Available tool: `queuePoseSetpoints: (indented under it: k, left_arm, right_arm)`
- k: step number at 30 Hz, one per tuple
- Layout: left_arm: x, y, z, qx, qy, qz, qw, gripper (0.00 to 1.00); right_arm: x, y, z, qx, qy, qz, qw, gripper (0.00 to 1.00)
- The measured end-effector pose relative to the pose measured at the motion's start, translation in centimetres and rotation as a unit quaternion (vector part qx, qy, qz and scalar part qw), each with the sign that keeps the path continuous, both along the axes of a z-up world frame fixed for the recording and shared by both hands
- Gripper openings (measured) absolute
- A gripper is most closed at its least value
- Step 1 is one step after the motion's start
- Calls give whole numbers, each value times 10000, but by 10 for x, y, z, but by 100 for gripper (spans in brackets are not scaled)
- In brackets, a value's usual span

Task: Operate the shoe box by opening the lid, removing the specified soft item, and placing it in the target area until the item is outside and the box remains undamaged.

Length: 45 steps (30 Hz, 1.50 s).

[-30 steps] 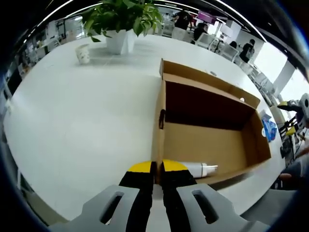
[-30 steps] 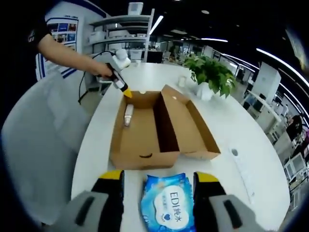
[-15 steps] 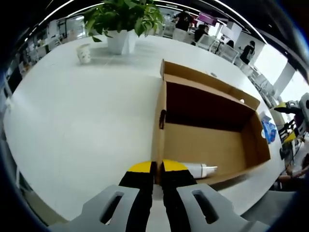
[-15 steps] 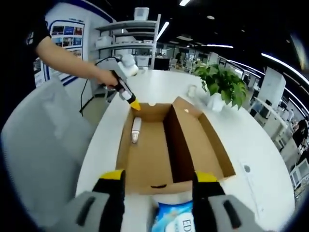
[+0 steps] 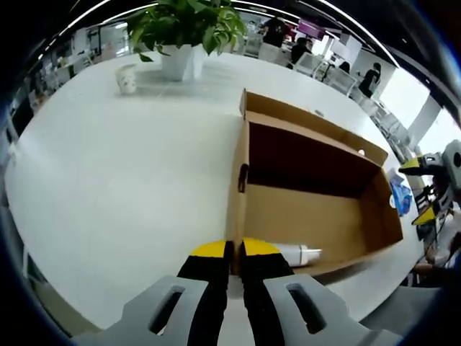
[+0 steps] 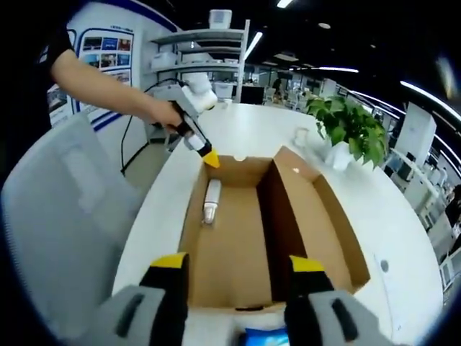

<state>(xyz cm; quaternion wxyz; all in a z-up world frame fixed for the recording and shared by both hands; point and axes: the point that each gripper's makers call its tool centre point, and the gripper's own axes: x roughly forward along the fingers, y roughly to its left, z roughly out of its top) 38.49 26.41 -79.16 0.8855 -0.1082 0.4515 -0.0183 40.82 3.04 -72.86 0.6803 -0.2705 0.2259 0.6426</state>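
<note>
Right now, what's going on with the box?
A person works a tabletop with tongs in each hand. The left tongs are shut on the near end wall of the open shoe box, steadying it. The right tongs hover open over the far end. A white bottle lies inside; a blue wipes pack sits just outside.

A broad white table (image 5: 108, 166) carries a potted plant (image 5: 184, 32) and a paper cup (image 5: 126, 78). Behind, open-plan office desks under long ceiling light strips (image 6: 335, 70), a white shelving unit (image 6: 205, 50) and a grey chair (image 6: 57, 216) at the table's edge.

Potted plant (image 5: 184, 32) — paper cup (image 5: 125, 78) beside
</note>
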Motion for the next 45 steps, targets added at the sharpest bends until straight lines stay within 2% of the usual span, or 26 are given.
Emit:
queuePoseSetpoints:
  k: [10,19,26,30,36,45]
  left_arm:
    - [0,-1,0,-5,-16,9,10000,3]
    - [1,0,-1,-96,-26,80,9999,3]
    - [1,0,-1,-72,-16,62,10000,3]
    - [1,0,-1,-76,-15,66,9999,3]
    - [1,-1,-1,-86,-14,79,9999,3]
    - [1,0,-1,-102,-25,112,9999,3]
  right_arm:
    - [-7,33,-24,-114,319,119,9994,50]
    - [-12,61,-39,-193,453,218,9985,50]
    - [-16,72,-53,-392,448,419,9973,48]
    - [-13,77,-57,-376,602,362,9968,48]
    - [-16,83,-64,-439,614,503,9959,44]
    - [-17,97,-69,-336,926,432,9942,43]
